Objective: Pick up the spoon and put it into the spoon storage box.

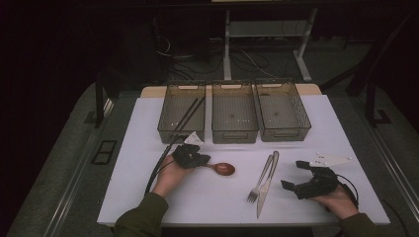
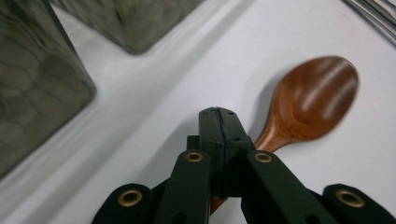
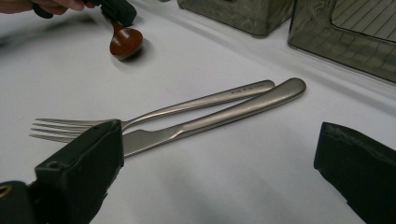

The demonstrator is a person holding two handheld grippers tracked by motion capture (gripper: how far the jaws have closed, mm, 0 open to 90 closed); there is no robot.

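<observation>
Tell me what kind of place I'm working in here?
Likely a lab or test workstation, not a kitchen: a white-covered table with three mesh bins lined up, cables on the floor behind, and desk legs beyond.

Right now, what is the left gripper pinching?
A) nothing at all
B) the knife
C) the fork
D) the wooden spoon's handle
D. In the left gripper view the left gripper has its jaws shut together on the handle of the wooden spoon, whose brown bowl sticks out beyond them, while the fork and knife lie untouched on the white table.
</observation>
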